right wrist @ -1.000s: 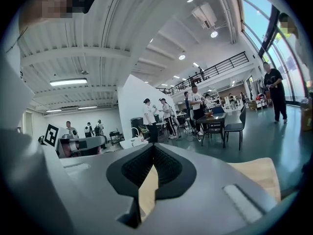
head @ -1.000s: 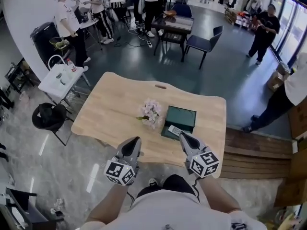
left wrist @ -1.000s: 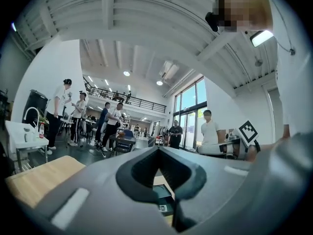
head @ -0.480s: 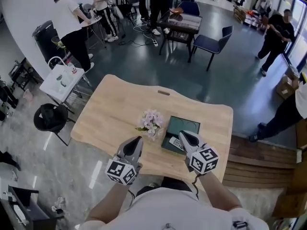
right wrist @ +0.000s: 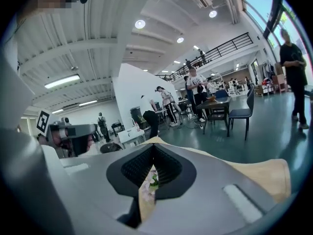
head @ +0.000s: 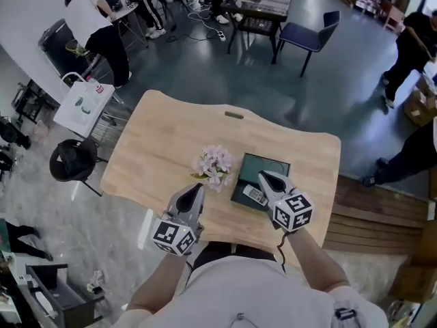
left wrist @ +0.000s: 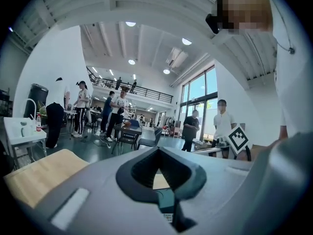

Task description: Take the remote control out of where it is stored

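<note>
Green box (head: 270,170) with remote control (head: 254,195)

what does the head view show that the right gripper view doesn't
Only the head view: the green box with the remote control at its near edge, and the right gripper seen from outside, above that box. Only the right gripper view: the ceiling lights and the upper balcony. Both: the wooden table, the pink flowers and the dark chair.

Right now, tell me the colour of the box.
The box is dark green, clearest in the head view.
</note>
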`<state>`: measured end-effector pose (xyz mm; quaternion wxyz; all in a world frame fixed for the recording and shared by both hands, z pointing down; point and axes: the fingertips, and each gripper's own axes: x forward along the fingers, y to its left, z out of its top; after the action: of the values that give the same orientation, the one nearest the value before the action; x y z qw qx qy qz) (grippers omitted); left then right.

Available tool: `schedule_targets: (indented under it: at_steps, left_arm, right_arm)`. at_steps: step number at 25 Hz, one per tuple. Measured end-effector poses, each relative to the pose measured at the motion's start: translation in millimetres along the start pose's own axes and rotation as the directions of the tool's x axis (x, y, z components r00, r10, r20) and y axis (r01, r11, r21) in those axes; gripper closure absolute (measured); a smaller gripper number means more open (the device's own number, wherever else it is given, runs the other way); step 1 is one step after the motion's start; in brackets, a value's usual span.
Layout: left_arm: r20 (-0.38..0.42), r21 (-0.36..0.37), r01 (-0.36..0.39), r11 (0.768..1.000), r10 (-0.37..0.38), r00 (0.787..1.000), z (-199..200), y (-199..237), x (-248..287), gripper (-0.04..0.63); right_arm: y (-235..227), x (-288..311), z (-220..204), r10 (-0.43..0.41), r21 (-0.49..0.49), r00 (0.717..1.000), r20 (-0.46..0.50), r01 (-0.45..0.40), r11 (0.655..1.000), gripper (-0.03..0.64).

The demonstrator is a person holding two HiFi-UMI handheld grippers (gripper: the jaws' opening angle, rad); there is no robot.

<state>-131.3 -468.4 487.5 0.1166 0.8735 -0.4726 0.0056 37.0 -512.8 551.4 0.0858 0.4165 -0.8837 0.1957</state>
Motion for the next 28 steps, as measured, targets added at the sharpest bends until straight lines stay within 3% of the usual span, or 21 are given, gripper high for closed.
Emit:
schedule_targets:
  at_steps: [4, 8, 10, 14, 22, 23, 26, 28]
  left_arm:
    - [-0.026, -0.016, 0.02, 1.0, -0.02, 0.999, -15.5, 12.9, 12.9, 0.595]
    - [-0.077, -0.033, 0.024, 0.999, -0.027, 0.997, -44.7, 29.5, 17.6, 0.595]
    - [-0.108, -0.043, 0.01, 0.999, -0.015, 0.994, -64.1, 39.9, 14.5, 0.595]
    - [-0.175, -0.091, -0.042, 0.995, 0.026, 0.984, -103.4, 62.2, 0.9, 0.595]
    - [-0.242, -0.167, -0.15, 0.974, 0.107, 0.964, -155.9, 96.3, -21.6, 0.595]
    - [-0.248, -0.175, -0.163, 0.971, 0.116, 0.962, -160.3, 99.0, -24.1, 0.595]
    - [-0.259, -0.195, -0.191, 0.962, 0.137, 0.956, -171.1, 106.8, -28.9, 0.595]
    - [-0.263, -0.203, -0.204, 0.958, 0.147, 0.954, -177.1, 110.2, -30.5, 0.595]
  right_arm:
    - [-30.3, 35.8, -56.2, -0.065, -0.074, 0.982, -0.178, 0.053, 0.996, 0.589]
    - [-53.0, 68.5, -142.4, -0.063, -0.075, 0.91, -0.41, 0.035, 0.997, 0.565]
    - [-60.5, 79.0, -188.3, -0.053, -0.087, 0.852, -0.522, 0.009, 0.996, 0.494]
    - [-75.7, 87.7, -271.2, -0.071, -0.151, 0.702, -0.709, -0.053, 0.987, 0.419]
    - [-108.8, 85.0, -366.2, -0.172, -0.219, 0.427, -0.888, -0.061, 0.974, 0.326]
    - [-108.6, 88.0, -369.8, -0.182, -0.233, 0.422, -0.888, -0.071, 0.97, 0.333]
    - [-106.4, 103.8, -376.0, -0.206, -0.279, 0.447, -0.87, -0.104, 0.955, 0.299]
    - [-109.1, 105.7, -381.6, -0.224, -0.294, 0.439, -0.87, -0.097, 0.951, 0.293]
